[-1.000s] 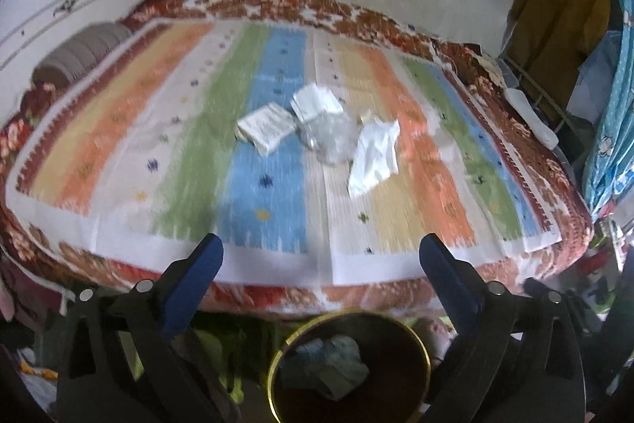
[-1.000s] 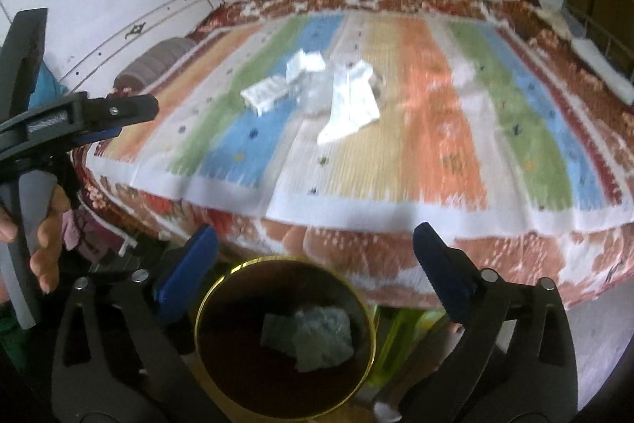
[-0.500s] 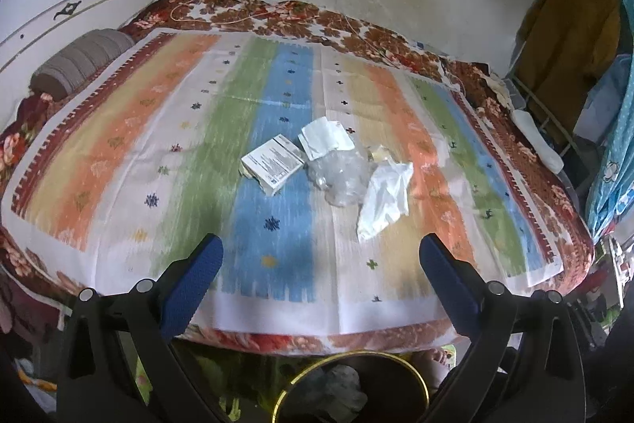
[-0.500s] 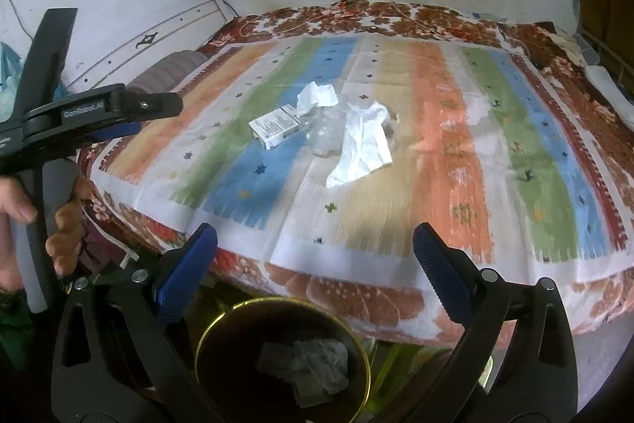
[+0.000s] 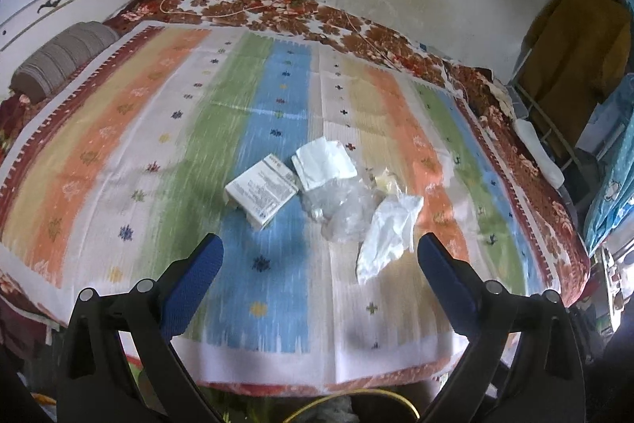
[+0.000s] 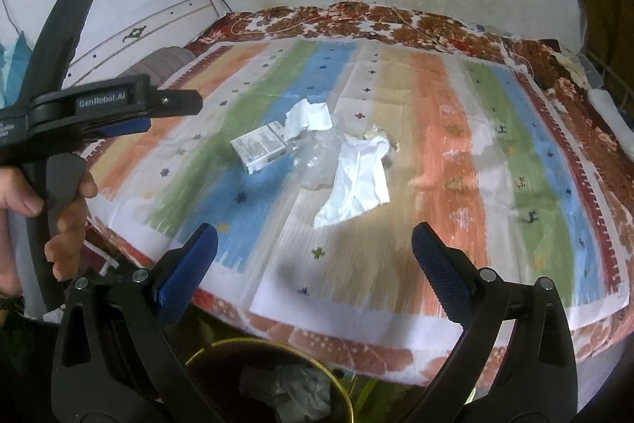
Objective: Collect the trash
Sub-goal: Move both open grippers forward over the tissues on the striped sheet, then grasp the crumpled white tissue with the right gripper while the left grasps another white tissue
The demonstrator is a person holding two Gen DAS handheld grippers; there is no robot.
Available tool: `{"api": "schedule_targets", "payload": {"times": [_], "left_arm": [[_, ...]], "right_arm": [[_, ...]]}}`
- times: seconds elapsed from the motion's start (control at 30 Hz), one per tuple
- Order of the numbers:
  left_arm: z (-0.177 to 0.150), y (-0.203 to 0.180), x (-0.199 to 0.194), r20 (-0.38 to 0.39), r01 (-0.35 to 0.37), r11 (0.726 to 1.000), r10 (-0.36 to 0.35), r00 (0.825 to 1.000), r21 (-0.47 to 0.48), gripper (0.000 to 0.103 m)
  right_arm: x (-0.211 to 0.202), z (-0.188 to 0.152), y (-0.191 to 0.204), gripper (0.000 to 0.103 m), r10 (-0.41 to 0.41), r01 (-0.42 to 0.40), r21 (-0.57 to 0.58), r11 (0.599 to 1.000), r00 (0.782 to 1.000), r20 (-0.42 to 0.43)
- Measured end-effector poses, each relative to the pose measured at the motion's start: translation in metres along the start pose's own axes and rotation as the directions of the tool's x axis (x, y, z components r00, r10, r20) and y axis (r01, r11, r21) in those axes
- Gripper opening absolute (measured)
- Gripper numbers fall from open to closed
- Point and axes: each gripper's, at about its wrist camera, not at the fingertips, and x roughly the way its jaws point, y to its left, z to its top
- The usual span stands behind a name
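Both grippers are now sitting higher and closer over the bed (image 5: 119, 129) than one second ago, and the bin (image 6: 273, 383) is sliding down toward the bottom of each view; in the left wrist view only its yellow rim is showing.

The left gripper (image 5: 319, 256) is hanging above the near edge of the bed with its blue fingers (image 5: 194, 276) wide apart and nothing between them. The right gripper (image 6: 315, 248) is doing the same, with fingers (image 6: 434, 268) also spread and empty. In the right wrist view a hand (image 6: 51, 209) is gripping the handle of the left gripper at the left side.

The trash is lying together near the middle of the striped bed cover. A small white box (image 5: 261, 191) is resting on the blue stripe. Just beside it, toward the far edge, a white paper (image 5: 323, 161) is lying, and a clear plastic wrap (image 5: 340, 205) is touching both. A crumpled white tissue (image 5: 386, 236) is lying against the plastic on the side of the near edge. A small yellowish scrap (image 5: 382, 181) is sitting behind the tissue.

Some crumpled trash (image 6: 293, 389) is lying inside the bin, which is standing on the floor below the near edge of the bed. A grey pillow (image 5: 59, 54) is lying at the far left corner.
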Motion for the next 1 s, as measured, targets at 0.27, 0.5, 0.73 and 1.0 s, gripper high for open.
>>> {"api": "schedule_targets", "payload": {"times": [0.27,0.5,0.73,1.0], "left_arm": [[0.018,0.009,0.035,-0.029,-0.003,0.999,0.002,1.000,-0.037,0.096],[0.033,0.013,0.066,-0.073,0.008,0.998,-0.013,0.997,-0.056,0.093],[0.042,0.021,0.099,-0.115,-0.011,0.999,0.006,0.993,-0.039,0.088],[0.054,0.037,0.140,-0.145,0.034,0.992,-0.051,0.988,-0.118,0.082]], "right_arm": [[0.038,0.010,-0.021,0.091,0.034,-0.031,0.090,0.995,0.999,-0.041],[0.065,0.019,-0.028,0.091,0.032,-0.025,0.106,0.994,0.997,-0.068],[0.092,0.024,-0.038,0.086,0.040,-0.028,0.137,0.990,0.995,-0.088],[0.127,0.034,-0.053,0.079,0.071,-0.046,0.202,0.978,0.990,-0.119]]}}
